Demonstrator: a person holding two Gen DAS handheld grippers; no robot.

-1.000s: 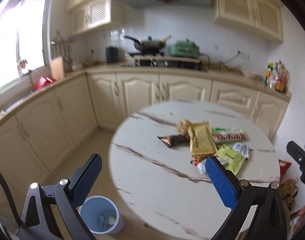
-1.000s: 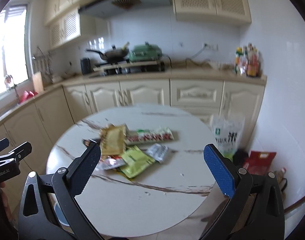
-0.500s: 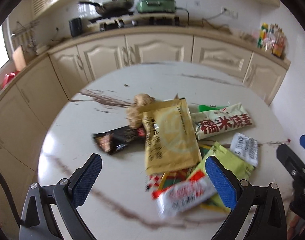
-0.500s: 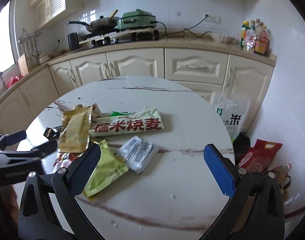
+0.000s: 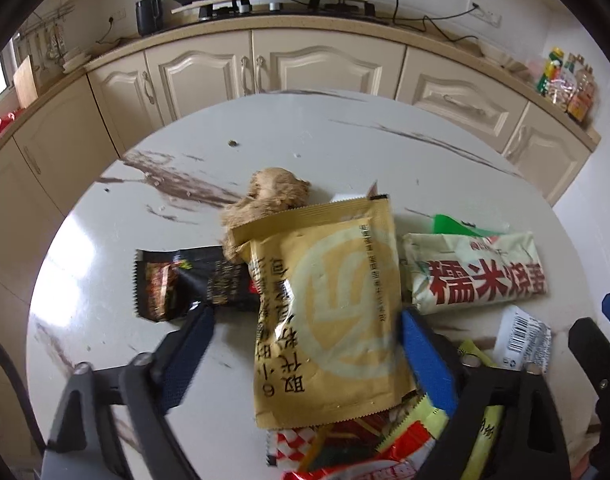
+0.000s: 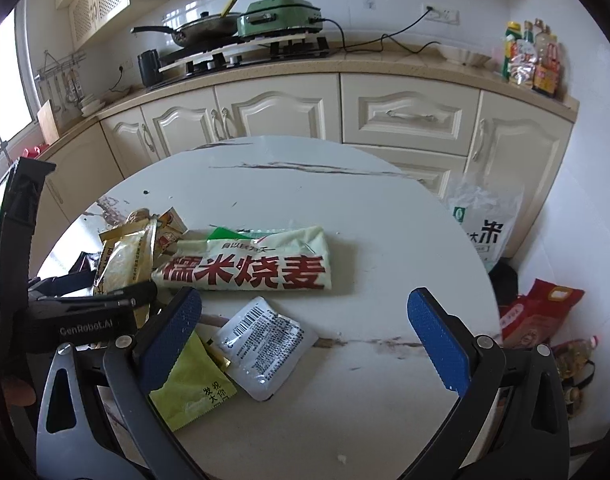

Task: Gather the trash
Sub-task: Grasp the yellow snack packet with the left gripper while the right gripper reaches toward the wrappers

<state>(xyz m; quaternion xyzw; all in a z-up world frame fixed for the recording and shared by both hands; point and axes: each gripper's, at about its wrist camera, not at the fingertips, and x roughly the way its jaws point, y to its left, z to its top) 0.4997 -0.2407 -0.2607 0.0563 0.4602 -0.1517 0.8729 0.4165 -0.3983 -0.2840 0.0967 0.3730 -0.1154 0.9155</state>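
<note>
A pile of wrappers lies on the round marble table (image 5: 329,140). My left gripper (image 5: 305,340) is open, its jaws on either side of a gold packet (image 5: 329,300). Around it lie a black wrapper (image 5: 185,284), a brown crumpled lump (image 5: 265,196), a long cream packet with red characters (image 5: 477,276), and a red-white wrapper (image 5: 345,452). My right gripper (image 6: 301,320) is open above a white sachet (image 6: 265,344), beside a green packet (image 6: 189,388) and in front of the cream packet (image 6: 249,264). The left gripper shows at the left edge of the right wrist view (image 6: 93,304).
Cream kitchen cabinets (image 6: 409,116) and a counter with a stove, pan and green cooker (image 6: 281,16) run behind the table. A rice bag (image 6: 485,224) and a red bag (image 6: 541,312) sit on the floor to the right of the table.
Both grippers have moved forward and down toward the wrapper pile. The left jaws now flank the gold packet; the right gripper has closed in on the white sachet.
</note>
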